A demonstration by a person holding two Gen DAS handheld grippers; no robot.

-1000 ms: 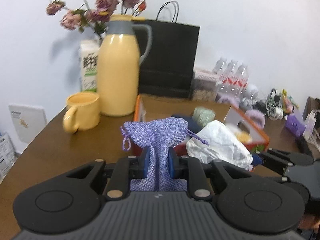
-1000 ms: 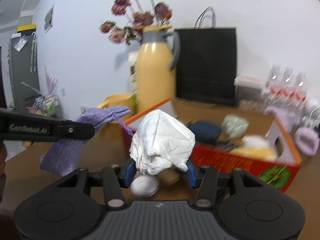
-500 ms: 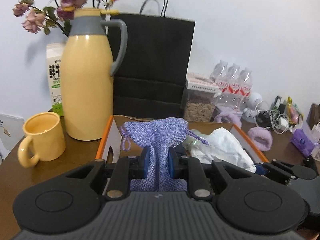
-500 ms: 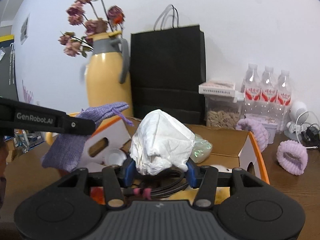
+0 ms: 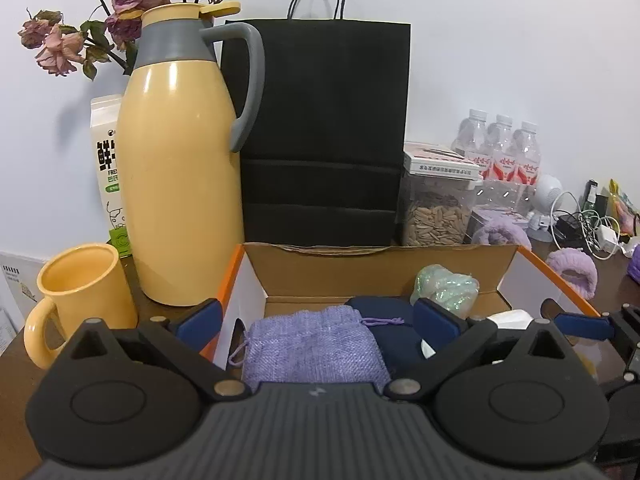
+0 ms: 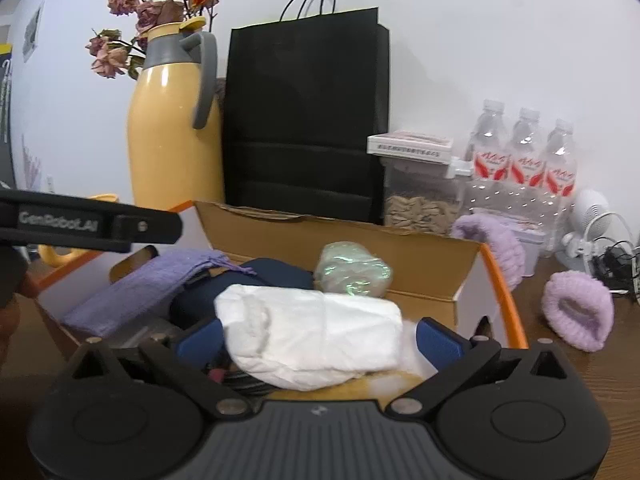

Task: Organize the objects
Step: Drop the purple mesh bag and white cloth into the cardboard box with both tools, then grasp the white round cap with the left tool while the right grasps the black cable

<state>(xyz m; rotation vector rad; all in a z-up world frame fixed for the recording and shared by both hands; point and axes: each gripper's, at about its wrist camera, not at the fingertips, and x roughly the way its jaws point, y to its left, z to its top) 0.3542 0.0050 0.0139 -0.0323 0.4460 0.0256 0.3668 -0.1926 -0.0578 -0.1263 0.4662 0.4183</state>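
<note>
purple pouch [image 5: 316, 346] lies in cardboard box [image 5: 380, 264], lower centre of left view, on dark blue bundle [image 5: 394, 330]; white crumpled bag [image 6: 316, 336] rests lower centre of right view, same box. left gripper [image 5: 316, 322] and right gripper [image 6: 318, 338]: jaws have just been opening, now spread wide, released, items between pads but not pressed.

risks: pulling back low could snag drawstring or drag bag out; heaped contents may slide.

pouch coarse woven, floppy. bag thin, wrinkled, lumpy. box stiff, orange-edged.
</note>
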